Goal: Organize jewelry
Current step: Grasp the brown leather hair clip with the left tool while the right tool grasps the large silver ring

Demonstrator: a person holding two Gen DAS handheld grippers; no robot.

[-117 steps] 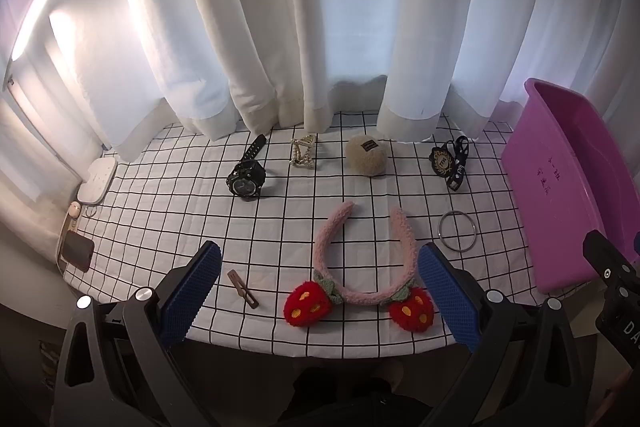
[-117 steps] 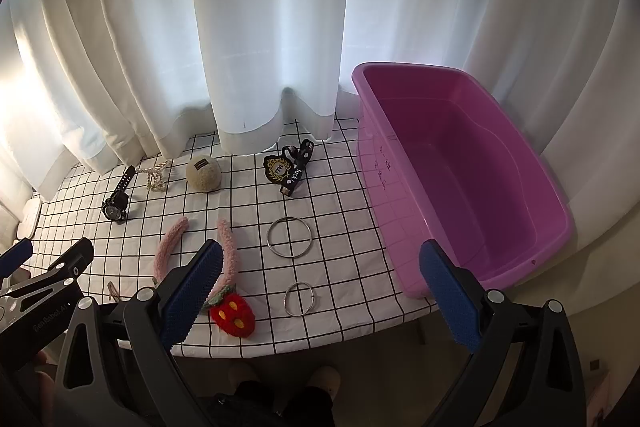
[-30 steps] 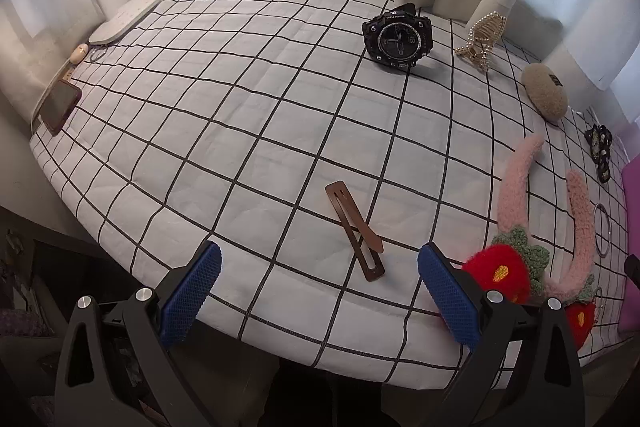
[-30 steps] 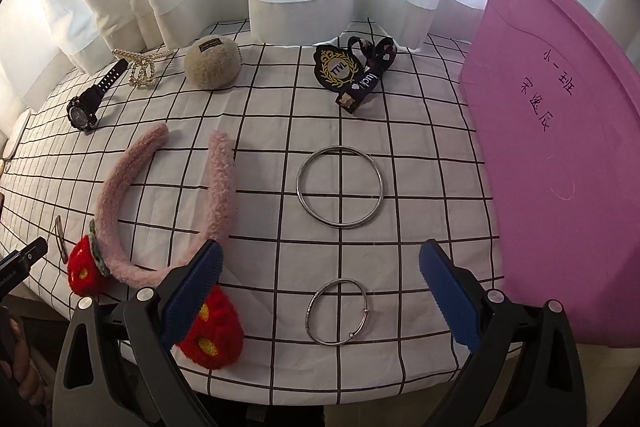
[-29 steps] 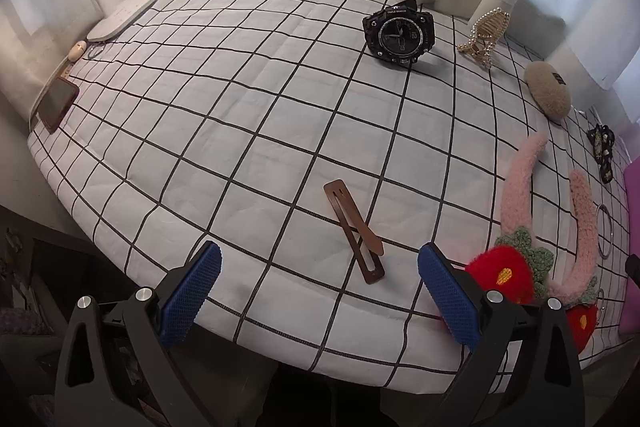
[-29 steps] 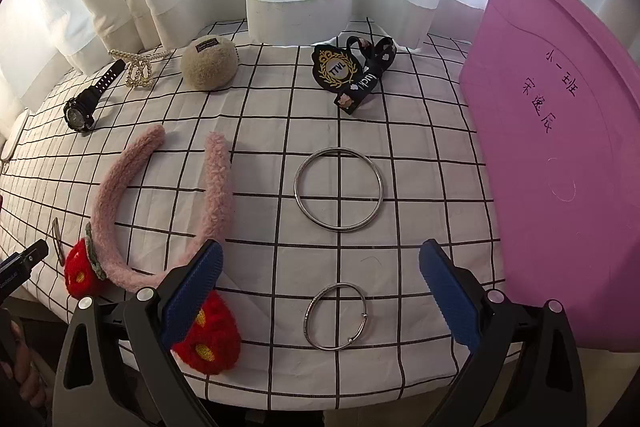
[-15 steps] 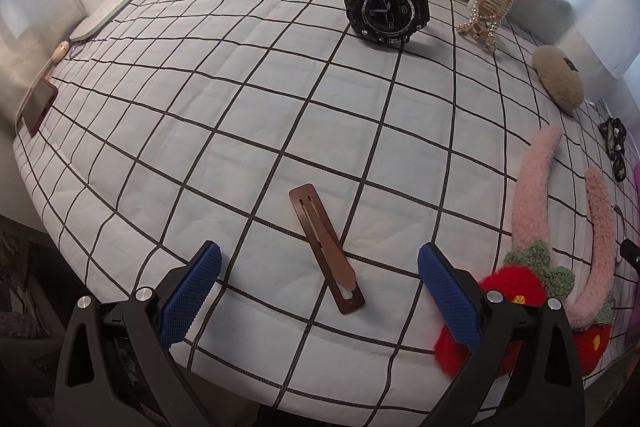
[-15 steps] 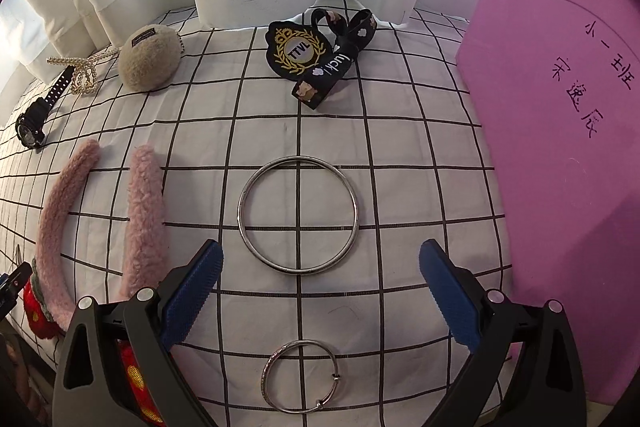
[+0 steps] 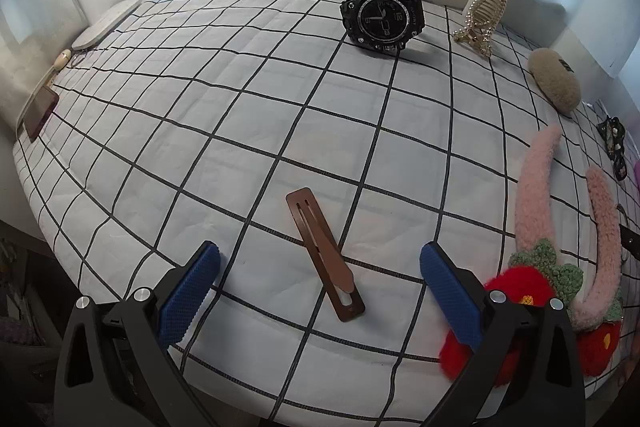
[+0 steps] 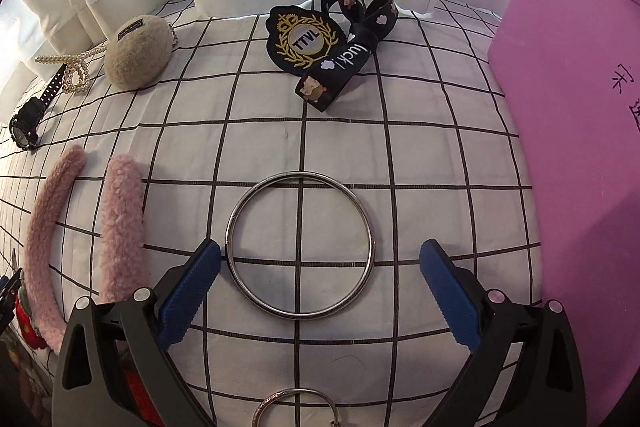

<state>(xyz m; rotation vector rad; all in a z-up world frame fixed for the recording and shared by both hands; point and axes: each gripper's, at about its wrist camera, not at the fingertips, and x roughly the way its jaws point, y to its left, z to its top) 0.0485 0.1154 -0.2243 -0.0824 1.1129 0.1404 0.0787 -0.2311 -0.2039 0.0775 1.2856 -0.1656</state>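
Observation:
My left gripper [image 9: 320,281] is open and empty, low over the checked cloth, with a flat brown hair clip [image 9: 325,252] lying between its blue pads. My right gripper [image 10: 320,277] is open and empty, with a large silver bangle [image 10: 300,244] lying flat between its pads. A smaller silver ring [image 10: 298,407] lies below the right gripper at the frame's bottom edge. The pink tub [image 10: 576,115] stands at the right.
A pink fluffy headband with red strawberries [image 9: 560,239] lies right of the clip, also in the right wrist view [image 10: 120,219]. A black watch [image 9: 382,17], pearl claw clip [image 9: 482,13], beige pouch [image 10: 138,53] and black badge with lanyard [image 10: 320,45] lie near the curtain.
Both grippers have moved forward and down toward the cloth. The brown clip now lies between the left pads and the large bangle between the right pads. Both stay open.

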